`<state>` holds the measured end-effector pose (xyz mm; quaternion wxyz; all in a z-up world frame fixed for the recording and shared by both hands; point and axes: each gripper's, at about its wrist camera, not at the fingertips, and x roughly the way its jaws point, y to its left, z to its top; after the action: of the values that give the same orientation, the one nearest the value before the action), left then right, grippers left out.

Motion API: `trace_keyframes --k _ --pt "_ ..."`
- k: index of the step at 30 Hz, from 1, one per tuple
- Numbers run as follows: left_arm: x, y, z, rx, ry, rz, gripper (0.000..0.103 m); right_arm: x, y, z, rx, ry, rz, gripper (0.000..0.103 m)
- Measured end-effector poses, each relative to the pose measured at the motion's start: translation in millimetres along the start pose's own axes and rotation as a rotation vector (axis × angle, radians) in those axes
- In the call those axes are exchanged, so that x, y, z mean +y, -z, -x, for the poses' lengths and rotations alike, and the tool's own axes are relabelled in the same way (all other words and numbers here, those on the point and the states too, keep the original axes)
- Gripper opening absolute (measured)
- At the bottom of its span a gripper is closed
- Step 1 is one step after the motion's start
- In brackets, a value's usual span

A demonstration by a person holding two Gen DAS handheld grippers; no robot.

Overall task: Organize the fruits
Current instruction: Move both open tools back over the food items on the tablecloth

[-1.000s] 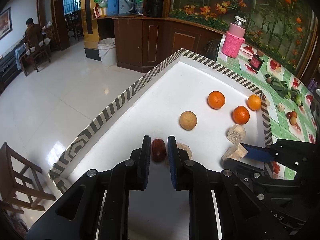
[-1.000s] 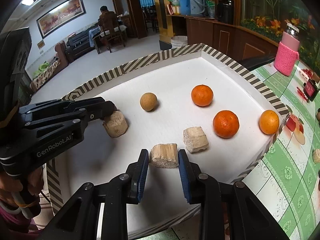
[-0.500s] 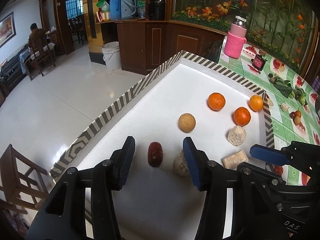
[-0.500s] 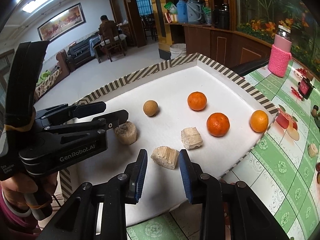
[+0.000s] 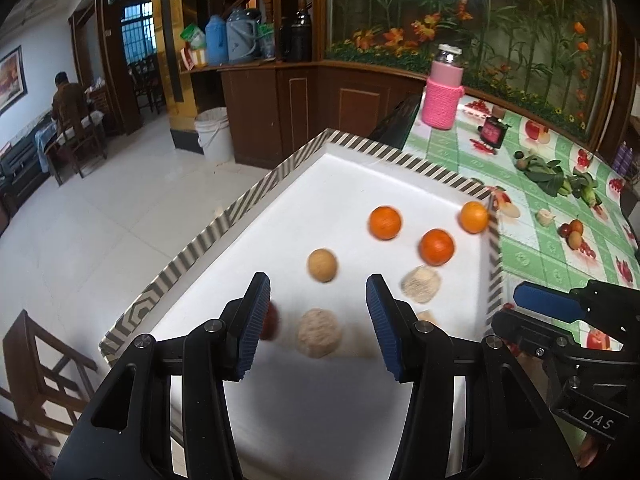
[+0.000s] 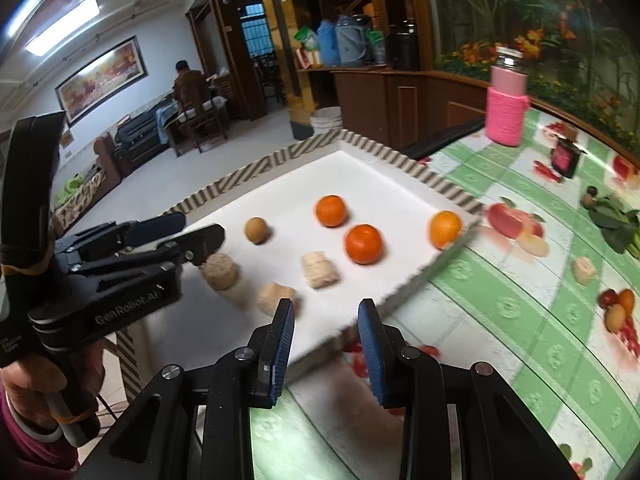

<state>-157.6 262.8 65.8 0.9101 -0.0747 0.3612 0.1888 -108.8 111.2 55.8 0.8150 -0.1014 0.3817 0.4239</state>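
Observation:
A white tray [image 5: 360,176] with a striped rim holds three oranges [image 5: 385,222], a tan round fruit [image 5: 321,265], a dark red date [image 5: 270,321] and three beige chunks [image 5: 319,332]. My left gripper [image 5: 316,320] is open and empty, above the near chunk, with the date beside its left finger. My right gripper [image 6: 326,340] is open and empty, over the tray's near edge [image 6: 400,292], just past a beige chunk [image 6: 276,298]. The oranges [image 6: 363,243], tan fruit [image 6: 256,230] and left gripper [image 6: 176,236] also show in the right wrist view.
The tray sits on a green fruit-print tablecloth [image 6: 520,320]. A pink-sleeved bottle [image 5: 443,88], a small dark box [image 5: 493,133], leafy greens [image 5: 556,178] and small loose fruits [image 6: 618,306] lie on the cloth. Floor drops off left of the tray.
Both grippers opened and let go: the left released the date, the right released its beige chunk. Both pulled back from the tray, the right swinging rightward.

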Motion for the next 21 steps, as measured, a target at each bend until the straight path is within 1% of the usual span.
trace_keyframes --k 4,9,19,21 --pt "-15 -2 3 -0.011 0.017 -0.019 0.050 -18 8 12 -0.012 0.019 -0.042 0.032" --pt "-41 -2 2 -0.003 0.044 -0.053 0.050 -41 18 27 -0.023 0.053 -0.083 0.032" --pt "-103 -3 5 -0.014 0.110 -0.138 0.050 -85 40 65 -0.060 0.126 -0.166 0.032" --pt "-116 -2 4 -0.007 0.122 -0.157 0.050 -96 46 73 -0.064 0.145 -0.187 0.032"
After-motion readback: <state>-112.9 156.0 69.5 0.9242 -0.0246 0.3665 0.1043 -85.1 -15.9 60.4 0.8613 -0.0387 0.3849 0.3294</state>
